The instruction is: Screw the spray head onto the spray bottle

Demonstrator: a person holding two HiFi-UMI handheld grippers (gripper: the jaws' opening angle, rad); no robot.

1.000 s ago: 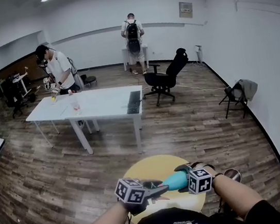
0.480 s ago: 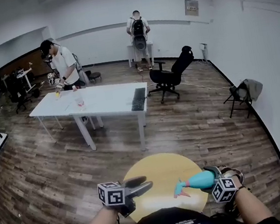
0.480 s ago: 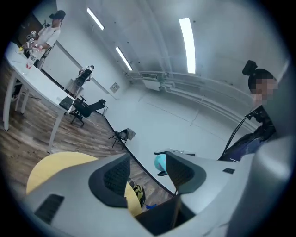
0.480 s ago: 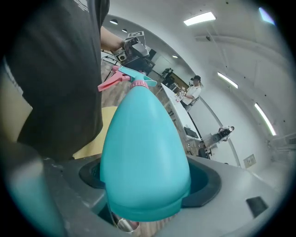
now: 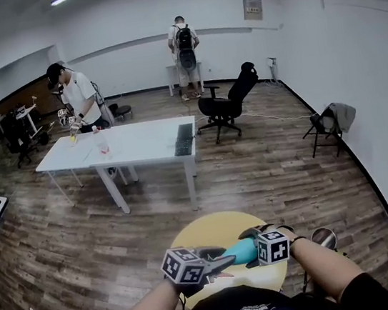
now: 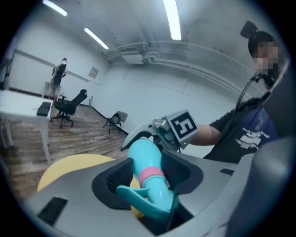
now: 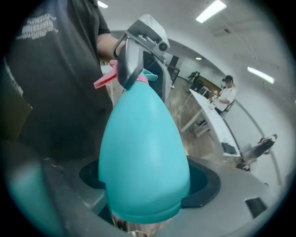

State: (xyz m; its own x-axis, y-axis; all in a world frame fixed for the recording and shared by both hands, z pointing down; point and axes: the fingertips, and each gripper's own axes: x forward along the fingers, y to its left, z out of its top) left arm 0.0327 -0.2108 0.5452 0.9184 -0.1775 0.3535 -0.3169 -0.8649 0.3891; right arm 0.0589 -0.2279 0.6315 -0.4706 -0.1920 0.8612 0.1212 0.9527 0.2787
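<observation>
the right gripper had its jaws clamped on the wide body of the teal spray bottle, held just above the yellow surface. the left gripper had just been closing its jaws round the spray head on the bottle's neck, with a sliver of gap showing at one pad. the step would likely go best with a square pinch by the pink collar and both parts in line, then a steady twist.

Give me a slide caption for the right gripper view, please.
Teal spray bottle, base clamped between the jaws of the right gripper, white table beyond.
</observation>
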